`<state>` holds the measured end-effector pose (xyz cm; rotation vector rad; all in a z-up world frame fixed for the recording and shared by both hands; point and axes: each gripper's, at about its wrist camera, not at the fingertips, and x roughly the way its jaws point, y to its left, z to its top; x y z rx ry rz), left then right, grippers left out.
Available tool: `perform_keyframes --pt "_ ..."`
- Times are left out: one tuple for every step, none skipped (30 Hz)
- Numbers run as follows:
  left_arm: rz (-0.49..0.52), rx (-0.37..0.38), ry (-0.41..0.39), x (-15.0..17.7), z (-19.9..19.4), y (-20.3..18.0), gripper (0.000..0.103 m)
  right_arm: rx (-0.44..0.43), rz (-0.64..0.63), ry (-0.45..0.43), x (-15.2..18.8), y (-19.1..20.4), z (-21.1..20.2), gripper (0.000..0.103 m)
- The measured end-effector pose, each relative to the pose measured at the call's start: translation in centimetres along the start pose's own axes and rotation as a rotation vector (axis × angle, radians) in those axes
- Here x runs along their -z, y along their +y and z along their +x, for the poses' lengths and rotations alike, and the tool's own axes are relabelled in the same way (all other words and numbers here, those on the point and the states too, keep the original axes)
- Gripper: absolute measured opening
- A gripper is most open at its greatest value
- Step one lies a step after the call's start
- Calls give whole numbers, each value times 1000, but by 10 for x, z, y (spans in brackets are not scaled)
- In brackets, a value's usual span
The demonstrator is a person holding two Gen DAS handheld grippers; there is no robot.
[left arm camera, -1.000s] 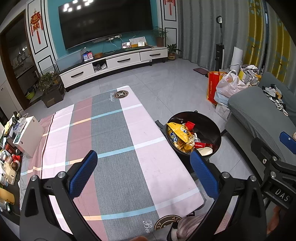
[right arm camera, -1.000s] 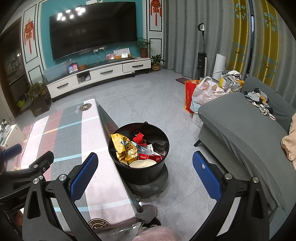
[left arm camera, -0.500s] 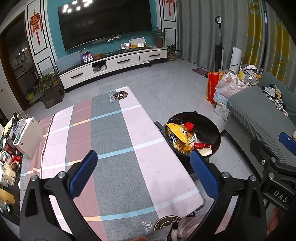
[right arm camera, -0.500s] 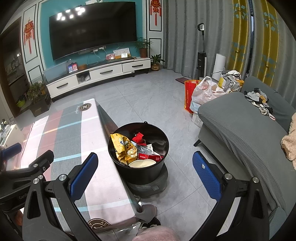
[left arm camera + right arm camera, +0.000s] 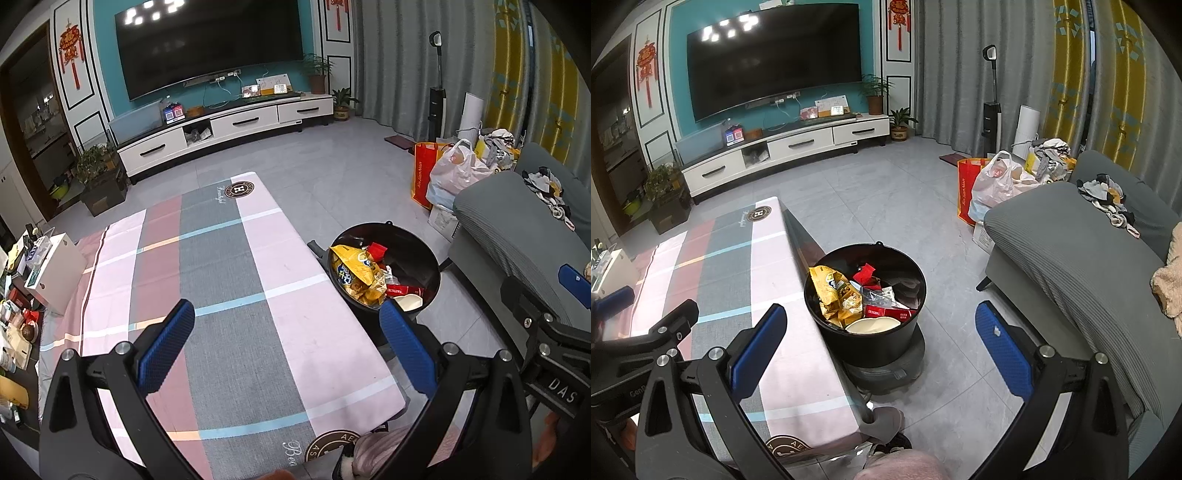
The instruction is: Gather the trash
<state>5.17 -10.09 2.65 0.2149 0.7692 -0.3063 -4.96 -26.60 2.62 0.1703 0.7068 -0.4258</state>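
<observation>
The left hand-held gripper (image 5: 286,343) hangs above the worktop (image 5: 221,266), its blue fingers (image 5: 166,349) spread wide with nothing between them; the right hand-held gripper (image 5: 879,341) is likewise spread wide and holds nothing, hovering over the worktop's edge and the floor beside it; the trash sits in a black bin (image 5: 877,343) that stands on the floor just beside the worktop's long edge, between the worktop and the grey sofa (image 5: 1082,266); inside lie a yellow snack bag (image 5: 831,291), a red wrapper (image 5: 863,274), a red packet (image 5: 890,314) and a pale bowl (image 5: 873,326); the plaid cloth on the worktop carries no loose items in view.
</observation>
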Motion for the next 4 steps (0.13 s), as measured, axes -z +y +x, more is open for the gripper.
perform_keyframes --pt "0 1 1 0 0 0 100 0 1 0 0 0 0 100" --pt "0 2 2 0 0 0 100 -2 1 1 0 0 0 100" --pt "0 3 2 0 1 0 100 -1 -2 1 0 0 0 100" --pt "-1 2 2 0 0 0 100 0 -2 0 0 0 0 100"
